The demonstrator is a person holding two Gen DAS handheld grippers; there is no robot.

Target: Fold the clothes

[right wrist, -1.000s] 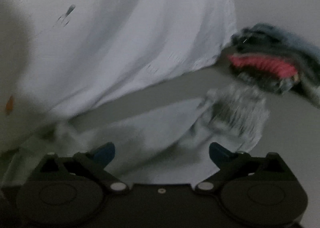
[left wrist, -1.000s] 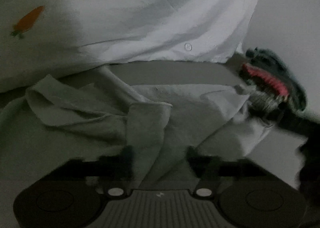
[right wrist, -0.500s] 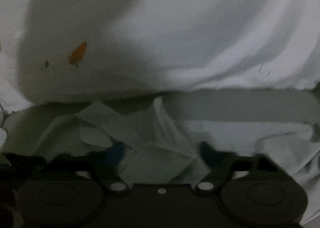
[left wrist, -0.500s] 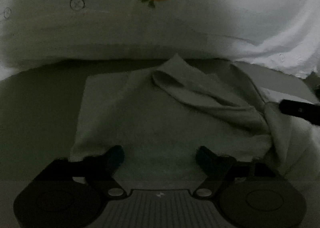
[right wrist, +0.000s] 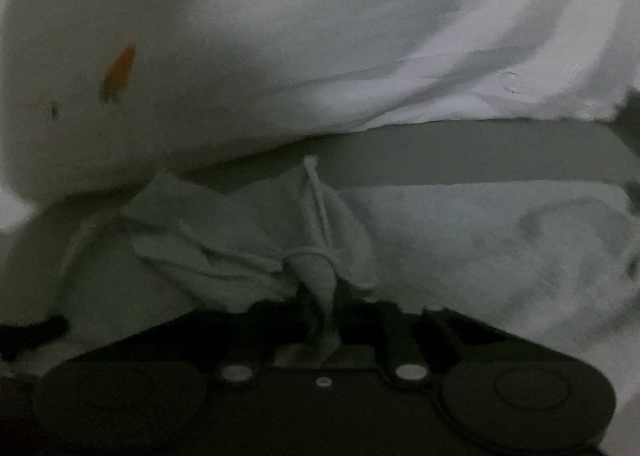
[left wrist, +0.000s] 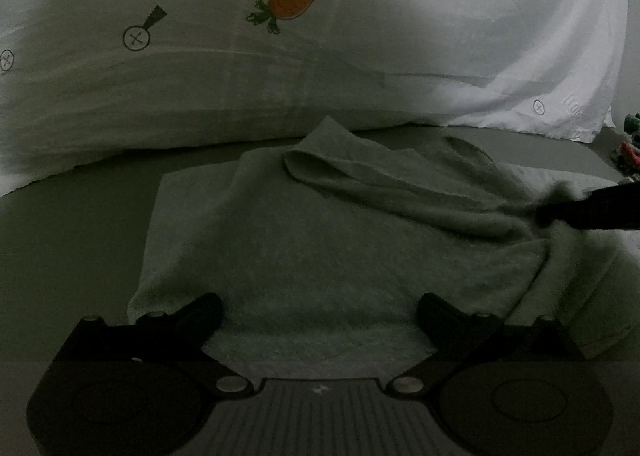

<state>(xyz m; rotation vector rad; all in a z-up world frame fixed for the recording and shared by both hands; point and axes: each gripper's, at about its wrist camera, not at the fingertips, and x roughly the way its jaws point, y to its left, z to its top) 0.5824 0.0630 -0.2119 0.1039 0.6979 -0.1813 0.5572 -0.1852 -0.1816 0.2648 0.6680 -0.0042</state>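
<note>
Two grippers are on the job, and I'm at the grab step. My right gripper [right wrist: 320, 308] has just been closing and now pinches a bunched fold of the pale green garment [left wrist: 320, 240]. The left gripper [left wrist: 320, 308] has just been opening; its jaws stand wide with cloth lying flat between and ahead of them, unpinched. Beyond sits the carrot-print pillow [left wrist: 200, 68]. Next, I judge, the left must clamp an edge so both can lift and fold.

The garment [left wrist: 340, 240] lies on the bed [left wrist: 72, 216], pillow [left wrist: 240, 88] behind it, toy [left wrist: 628, 148] far right.
</note>
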